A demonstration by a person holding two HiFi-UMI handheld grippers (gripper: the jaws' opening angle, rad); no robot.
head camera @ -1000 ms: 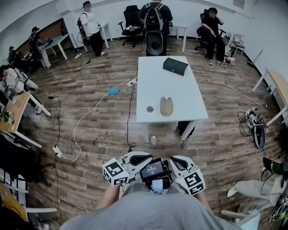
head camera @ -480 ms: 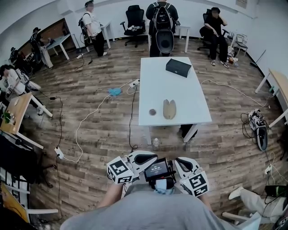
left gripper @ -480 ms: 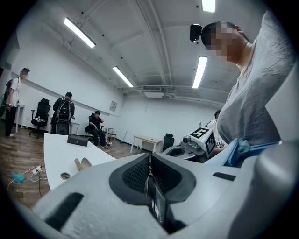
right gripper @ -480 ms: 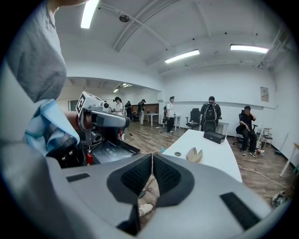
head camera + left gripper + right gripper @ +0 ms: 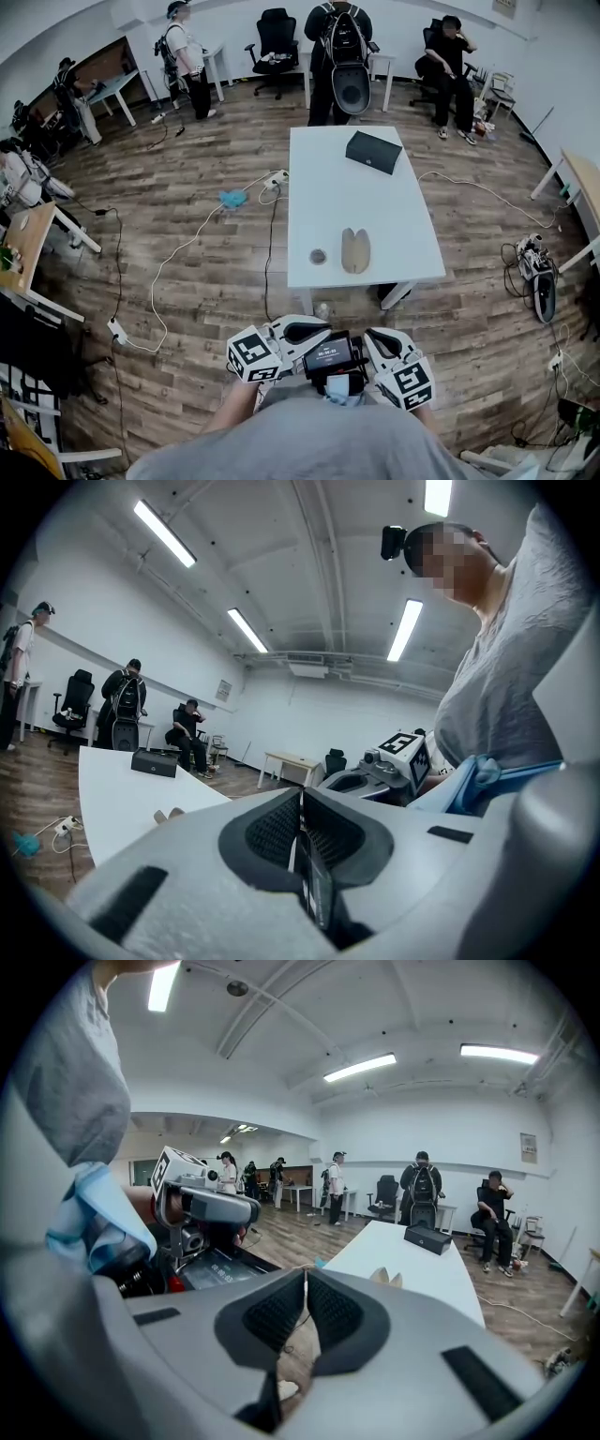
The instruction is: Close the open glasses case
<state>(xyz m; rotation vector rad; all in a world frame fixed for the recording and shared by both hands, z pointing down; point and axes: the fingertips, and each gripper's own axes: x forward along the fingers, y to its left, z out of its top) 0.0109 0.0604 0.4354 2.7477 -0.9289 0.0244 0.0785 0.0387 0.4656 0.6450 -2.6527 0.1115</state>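
— What do we make of the left gripper (image 5: pixel 300 808)?

— We see its two dark pads, covered in a fine raised grid, pressed flat together with nothing between them. The shells around them are smooth, pale grey and rounded.

— And the right gripper (image 5: pixel 306 1288)?

— The same build, we'd say: the same dark gridded pads meet at the tips, and nothing is pinched. Each gripper carries a cube (image 5: pixel 251 356) with black-and-white square markers. We hold both close against a grey shirt (image 5: pixel 309 441), with a small dark screen (image 5: pixel 328 354) between them.

— Where do we find the glasses case (image 5: pixel 354 250)?

— On the white counter (image 5: pixel 356 197), near its front edge and well apart from both grippers. It is tan and looks matte. It lies open as two long rounded halves side by side, touching along the middle like a split shell.

— Anything beside it?

— Just to its left we see a small dark round thing (image 5: pixel 318 255), and we cannot tell what it is. Toward the far end of the counter sits a black rectangular box (image 5: pixel 374 152), set at a slant.

— And around the counter?

— A floor (image 5: pixel 206 300) of brown wooden planks on every side we can see.
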